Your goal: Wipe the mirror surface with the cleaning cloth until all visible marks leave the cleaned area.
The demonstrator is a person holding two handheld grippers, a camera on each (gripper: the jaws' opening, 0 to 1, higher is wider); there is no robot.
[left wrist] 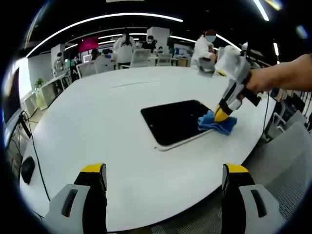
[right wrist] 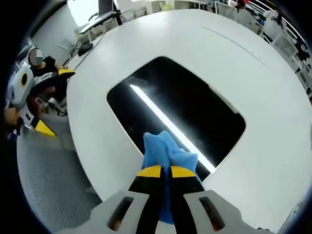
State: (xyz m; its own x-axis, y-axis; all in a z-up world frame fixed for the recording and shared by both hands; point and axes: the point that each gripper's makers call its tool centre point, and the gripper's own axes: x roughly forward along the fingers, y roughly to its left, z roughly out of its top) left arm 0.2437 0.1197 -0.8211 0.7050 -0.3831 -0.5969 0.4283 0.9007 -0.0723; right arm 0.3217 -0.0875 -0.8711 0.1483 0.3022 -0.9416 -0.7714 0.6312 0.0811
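Blue cloth (right wrist: 168,151) bunched at one edge of the mirror (right wrist: 185,105), partly on the glass, partly over its rim; pinched tight between the jaws of the right gripper (right wrist: 161,171), jaws closed on a fold of it; seen from the left gripper view as a blue wad (left wrist: 217,123) under the right gripper (left wrist: 222,113) at the mirror's (left wrist: 173,121) far corner. Soft, light, floppy stuff by the look of it; likely to drag and fold rather than slide flat; best held by a thick gathered fold, as now. Mirror flat on the white bench (right wrist: 253,63), dark, reflecting a ceiling light strip; probably smooth, brittle and liable to skid under a hard push. No marks made out on the glass. Left gripper (left wrist: 163,178) released, jaws standing wide apart, hanging over the near bench edge, well apart from mirror and cloth; grasping nothing.
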